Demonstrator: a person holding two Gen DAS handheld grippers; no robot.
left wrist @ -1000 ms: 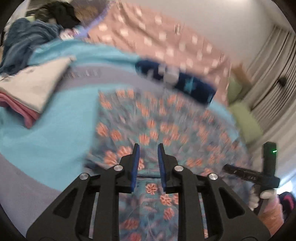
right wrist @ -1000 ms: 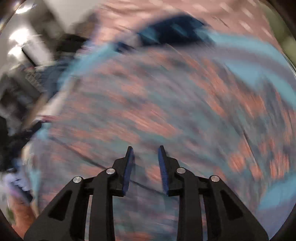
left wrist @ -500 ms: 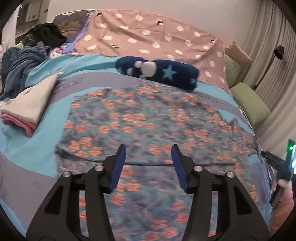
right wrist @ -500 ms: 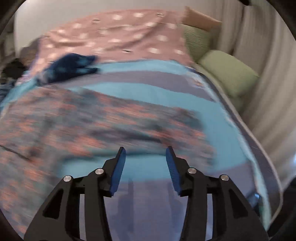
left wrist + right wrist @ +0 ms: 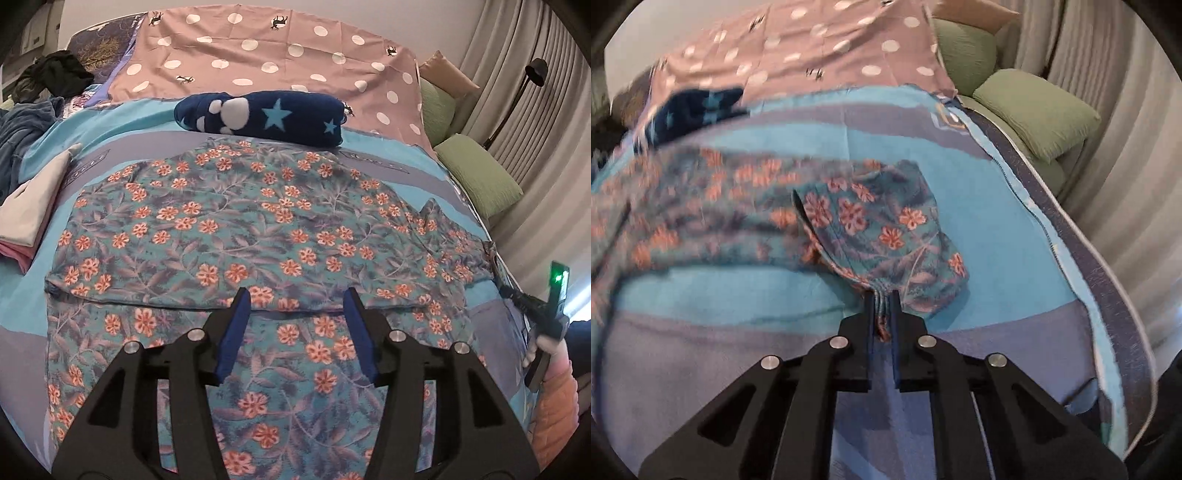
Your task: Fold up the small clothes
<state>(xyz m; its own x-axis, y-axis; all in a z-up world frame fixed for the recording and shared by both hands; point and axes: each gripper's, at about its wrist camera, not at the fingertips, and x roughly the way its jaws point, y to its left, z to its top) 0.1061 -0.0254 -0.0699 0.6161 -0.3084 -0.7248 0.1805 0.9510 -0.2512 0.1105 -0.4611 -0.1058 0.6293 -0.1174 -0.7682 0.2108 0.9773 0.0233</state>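
Observation:
A teal garment with orange flowers (image 5: pixel 258 236) lies spread flat on the bed, with a folded edge running across just beyond my left fingertips. My left gripper (image 5: pixel 297 306) is open and empty above the garment's near part. My right gripper (image 5: pixel 882 306) is shut on the bunched end of the garment's right sleeve (image 5: pixel 882 229), which lies on the blue bedspread (image 5: pixel 997 221). The right gripper also shows at the right edge of the left wrist view (image 5: pixel 517 295).
A folded stack of white and pink clothes (image 5: pixel 26 218) sits at the left. A navy star-patterned blanket roll (image 5: pixel 258 118) lies behind the garment. Polka-dot pillows (image 5: pixel 266 59) and green cushions (image 5: pixel 480 177) are at the bed's head and right side. Curtains hang at the right.
My left gripper has opened wide and drawn back from the garment. My right gripper has swung to the right sleeve and closed on its end.

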